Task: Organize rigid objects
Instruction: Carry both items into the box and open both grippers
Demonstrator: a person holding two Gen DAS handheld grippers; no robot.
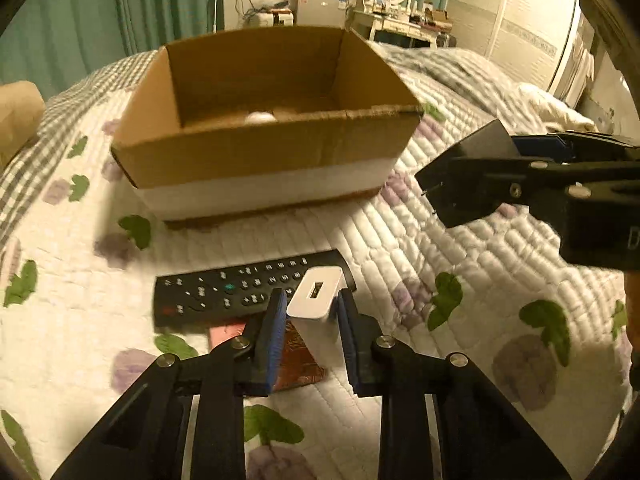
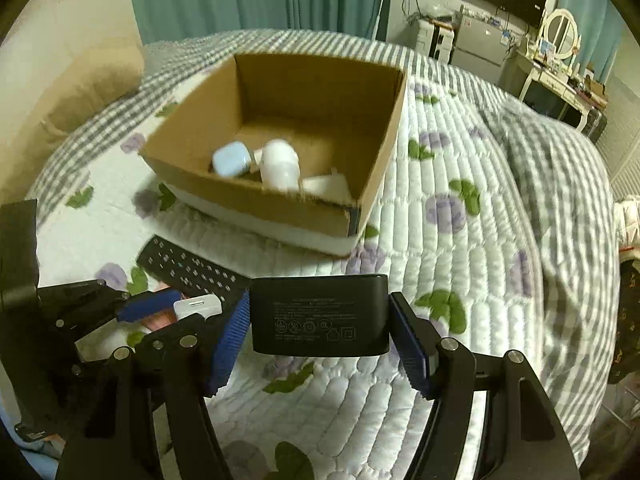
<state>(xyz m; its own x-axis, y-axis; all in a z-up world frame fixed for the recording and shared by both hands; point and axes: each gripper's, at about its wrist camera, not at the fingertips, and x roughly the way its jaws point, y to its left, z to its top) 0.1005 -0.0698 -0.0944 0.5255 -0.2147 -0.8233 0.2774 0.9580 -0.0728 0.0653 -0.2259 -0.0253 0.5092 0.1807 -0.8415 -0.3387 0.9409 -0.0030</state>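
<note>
Bed [image 2: 460, 248], quilted floral cover, carries everything. Landmark: the cardboard box [image 2: 372, 152], open-topped, standing on the bed.

Inside the box: a pale blue case [image 2: 230, 160], a white rounded item [image 2: 280, 164] and a white block [image 2: 326, 186] against the near wall. These look already sorted.

Just in front of the box, on the quilt: a black remote control [image 1: 224, 292], lying flat, buttons up. A reddish patterned item [image 1: 298, 356] lies partly under the remote's near edge; identity unclear.

Right tongs [image 2: 320, 320]: clamped on a black power adapter [image 2: 320, 314], label side facing the camera, held clear of the quilt, in front of the box and to its right.

Left tongs [image 1: 312, 312]: closed on a white USB charger [image 1: 316, 296], blue pads pressing both flanks, port end up, over the remote's near edge in front of the box.

Step in hand (judgement): both pickups made, carry to the box pending. Remote and reddish item not yet dealt with.

Next move calls for: lifting each load above the near wall of the box, travelling over the opening, then releasing low enough not to knock the items inside. Arms sit close; stagger them.
</note>
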